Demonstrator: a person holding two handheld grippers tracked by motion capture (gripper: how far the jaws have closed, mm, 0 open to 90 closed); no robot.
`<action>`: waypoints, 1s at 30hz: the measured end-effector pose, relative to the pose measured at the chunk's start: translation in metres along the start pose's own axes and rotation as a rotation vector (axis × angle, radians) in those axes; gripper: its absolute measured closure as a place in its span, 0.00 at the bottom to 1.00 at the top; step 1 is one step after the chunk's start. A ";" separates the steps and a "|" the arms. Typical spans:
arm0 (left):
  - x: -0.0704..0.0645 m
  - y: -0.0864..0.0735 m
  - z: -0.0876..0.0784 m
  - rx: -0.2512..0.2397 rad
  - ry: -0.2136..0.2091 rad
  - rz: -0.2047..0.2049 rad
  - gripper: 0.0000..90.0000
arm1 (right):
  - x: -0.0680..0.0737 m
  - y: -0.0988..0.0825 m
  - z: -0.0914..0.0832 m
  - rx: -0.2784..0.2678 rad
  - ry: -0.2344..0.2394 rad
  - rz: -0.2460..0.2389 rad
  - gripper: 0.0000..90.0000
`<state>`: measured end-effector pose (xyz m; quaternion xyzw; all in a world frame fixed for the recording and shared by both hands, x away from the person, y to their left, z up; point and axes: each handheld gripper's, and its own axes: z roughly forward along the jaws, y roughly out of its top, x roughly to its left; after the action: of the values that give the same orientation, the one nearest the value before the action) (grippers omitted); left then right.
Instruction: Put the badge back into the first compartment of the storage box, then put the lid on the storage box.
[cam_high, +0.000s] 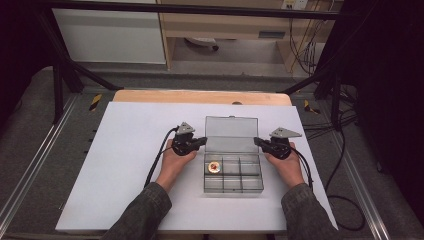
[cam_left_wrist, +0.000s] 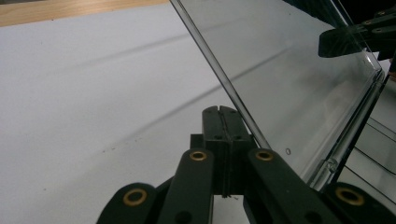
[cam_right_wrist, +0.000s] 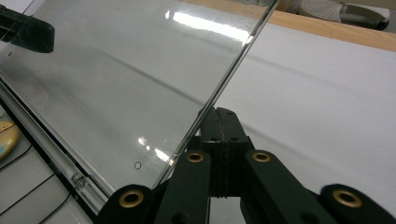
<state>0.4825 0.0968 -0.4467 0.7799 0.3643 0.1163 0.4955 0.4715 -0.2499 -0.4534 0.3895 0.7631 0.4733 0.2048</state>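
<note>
Presently, box (cam_high: 233, 172): clear, compartmented, mid-sheet between both hands; lid (cam_high: 231, 134) tilted up and back.
Contents: one small round item (cam_high: 214, 167) in the near-left cell.
Left gripper (cam_high: 201, 141): jaws clenched, empty, tip at the lid's left edge.
Right gripper (cam_high: 259, 142): jaws clenched, empty, at the lid's right edge.
Sheet (cam_high: 130, 165): white, smooth.
Risk: uneven push, so the box skids or twists.
Risk: lid drops shut if a tip slips off the edge.

Clear, glossy plastic box (cam_high: 233, 170) with a smooth, reflective lid (cam_right_wrist: 121, 79); matt white sheet (cam_high: 135, 165) over a pale wooden table (cam_high: 200, 96). My left gripper (cam_left_wrist: 223, 122) is matt black plastic, brass-riveted.
</note>
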 end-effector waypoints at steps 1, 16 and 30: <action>0.000 0.000 0.000 -0.001 -0.001 0.000 1.00 | 0.000 0.000 0.000 -0.001 0.000 -0.001 1.00; -0.001 0.001 -0.001 -0.016 -0.005 0.003 1.00 | 0.001 0.001 -0.002 -0.017 0.009 -0.002 1.00; -0.003 0.002 -0.001 -0.025 -0.005 0.006 1.00 | 0.001 0.001 -0.004 -0.026 0.009 -0.007 1.00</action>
<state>0.4807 0.0953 -0.4438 0.7750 0.3593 0.1202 0.5059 0.4689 -0.2506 -0.4504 0.3820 0.7590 0.4844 0.2082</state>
